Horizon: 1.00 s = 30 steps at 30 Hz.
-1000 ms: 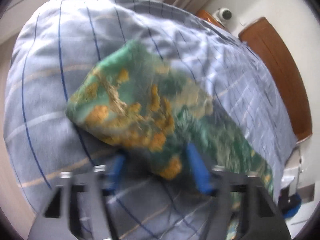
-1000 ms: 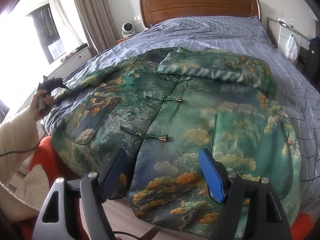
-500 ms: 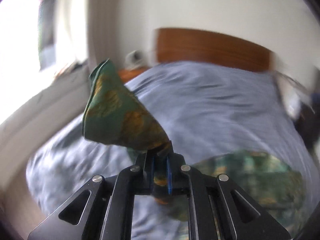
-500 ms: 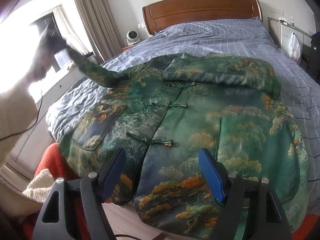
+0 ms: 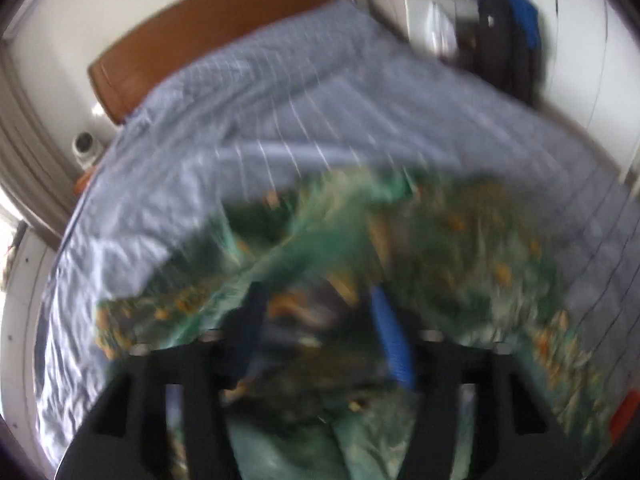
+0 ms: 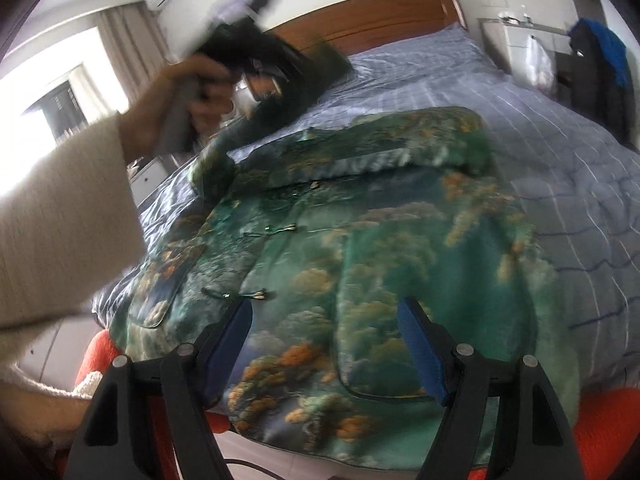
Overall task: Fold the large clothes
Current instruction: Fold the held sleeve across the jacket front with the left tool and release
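Green landscape-print satin jacket lies flat on blue checked bedspread; left gripper, jaws just opening, apparently releasing the sleeve toward 12 o'clock for folding; right gripper gapes empty.

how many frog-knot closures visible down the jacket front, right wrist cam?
3 on the jacket: lowest knot near the right gripper; middle knot; top knot under the folded sleeve. Blurred; more may be hidden.
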Available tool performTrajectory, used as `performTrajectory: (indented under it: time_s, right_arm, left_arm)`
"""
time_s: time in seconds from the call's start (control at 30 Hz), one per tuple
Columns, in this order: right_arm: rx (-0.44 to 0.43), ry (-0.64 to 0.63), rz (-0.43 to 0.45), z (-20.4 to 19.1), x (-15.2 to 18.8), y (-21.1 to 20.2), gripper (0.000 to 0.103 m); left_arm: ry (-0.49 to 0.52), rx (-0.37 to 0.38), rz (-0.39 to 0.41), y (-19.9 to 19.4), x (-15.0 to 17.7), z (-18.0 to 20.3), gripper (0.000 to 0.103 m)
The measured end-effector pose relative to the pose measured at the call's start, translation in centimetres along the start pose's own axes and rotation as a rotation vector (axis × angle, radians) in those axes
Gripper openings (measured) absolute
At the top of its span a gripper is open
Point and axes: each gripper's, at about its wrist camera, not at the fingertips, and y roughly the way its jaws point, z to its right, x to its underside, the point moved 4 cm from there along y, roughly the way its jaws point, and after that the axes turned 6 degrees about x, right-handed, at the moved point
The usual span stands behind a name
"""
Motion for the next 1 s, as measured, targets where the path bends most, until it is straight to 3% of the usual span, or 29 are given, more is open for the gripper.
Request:
performTrajectory:
  time_s: [0.07,0.13,0.2,0.37,0.5,0.63,0.73,0.83,0.93,1.0]
  right_arm:
    - [0.009,0.024,0.004,1.1,-0.1,-0.3,0.075]
    - [0.029,0.045,0.005,2.4,-0.3,-0.5,0.075]
    - [0.044,0.070,-0.002,3.8,-1.0,-0.3,0.075]
    - [0.019,0.084,-0.006,5.2,-6.1,0.9,0.075]
    - [-0.134,0.125,-0.004,3.2,-13.1,3.2,0.075]
    - [-0.237,0.128,-0.036,-0.6,-20.3,9.7,0.075]
    - [-0.266,0.142,-0.091,-2.5,-22.7,15.4,0.075]
    - [-0.289,0.170,-0.173,-3.5,-22.9,22.3,0.075]
    - [-0.206,0.241,-0.343,-2.6,-20.0,29.6,0.070]
    - [-0.185,0.254,-0.339,-2.3,-19.4,30.5,0.070]
  left_arm:
    - [0.006,0.062,0.003,-0.5,2.0,-0.1,0.067]
    - [-0.002,0.103,0.023,-2.0,3.6,-1.2,0.080]
    - [-0.020,0.094,0.057,-3.8,4.7,-3.4,0.091]
    - [-0.123,-0.136,0.073,-4.6,7.5,-12.5,0.093]
    - [-0.286,-0.243,0.052,-1.8,10.0,-19.6,0.093]
    - [-0.315,-0.348,-0.133,4.7,13.4,-23.0,0.088]
    - [-0.357,-0.369,-0.116,5.3,14.6,-23.9,0.088]
    - [-0.346,-0.364,-0.104,4.1,14.7,-23.6,0.089]
    - [-0.294,-0.367,-0.100,3.7,14.6,-23.3,0.092]
    - [-0.276,-0.377,-0.094,3.3,14.6,-23.4,0.092]
